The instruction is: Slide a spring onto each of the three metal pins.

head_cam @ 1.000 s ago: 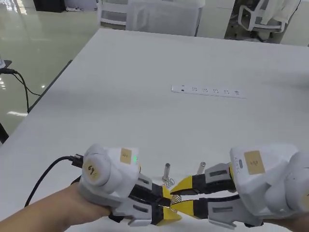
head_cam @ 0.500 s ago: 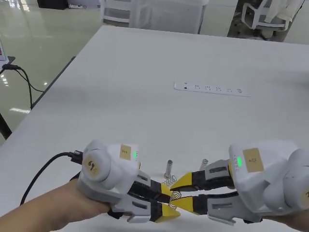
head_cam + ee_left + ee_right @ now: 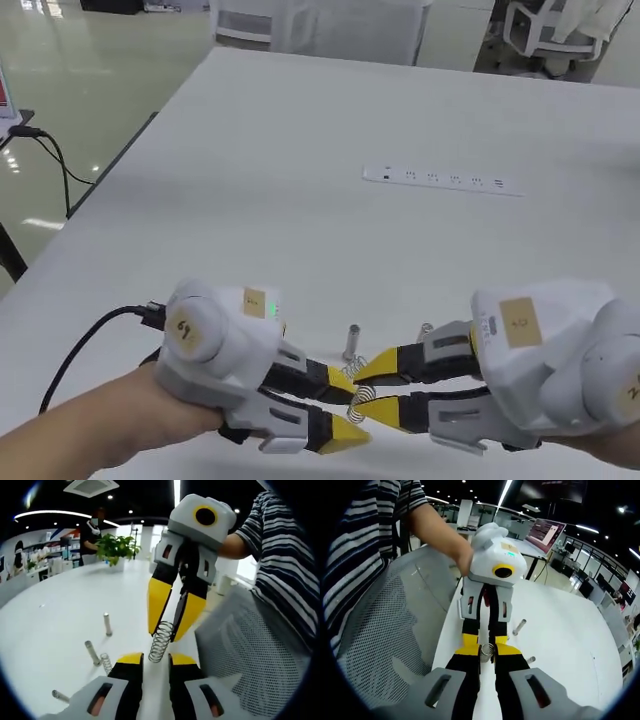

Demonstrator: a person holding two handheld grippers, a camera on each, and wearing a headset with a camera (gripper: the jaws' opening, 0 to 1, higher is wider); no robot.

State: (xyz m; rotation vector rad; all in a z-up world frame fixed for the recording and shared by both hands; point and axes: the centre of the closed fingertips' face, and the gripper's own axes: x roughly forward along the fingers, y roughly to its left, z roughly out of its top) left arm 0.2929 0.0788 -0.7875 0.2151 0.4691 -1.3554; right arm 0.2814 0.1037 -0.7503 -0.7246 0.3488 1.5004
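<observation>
One spring [image 3: 159, 645] is in hand, held off the desk [image 3: 300, 200] near its front edge, between two opposed tools. Its upper end is clamped between the yellow jaw tips of the right hand-held gripper [image 3: 165, 632]. Its lower end hangs in the gap of the left hand-held gripper [image 3: 156, 659], whose jaws stand parted and appear released from the coil. The left gripper view is too foreshortened to rule out light contact.

Three pins sit on the desk just beyond the tips:
- The upright pin [image 3: 107, 624] is bare.
- The tilted pin [image 3: 91, 652] has a loose spring [image 3: 105, 663] just beside its base, not threaded on it.
- The third pin [image 3: 60, 696] appears to lie on its side.

A power strip [image 3: 443, 181] lies well apart, farther back.

Judged status: no pin carries a spring yet, so the first fitting is under way. The next move calls for bringing the free end of the spring over the top of the upright pin. The coil axis should then be lined up with the pin and the spring lowered without bending it.
</observation>
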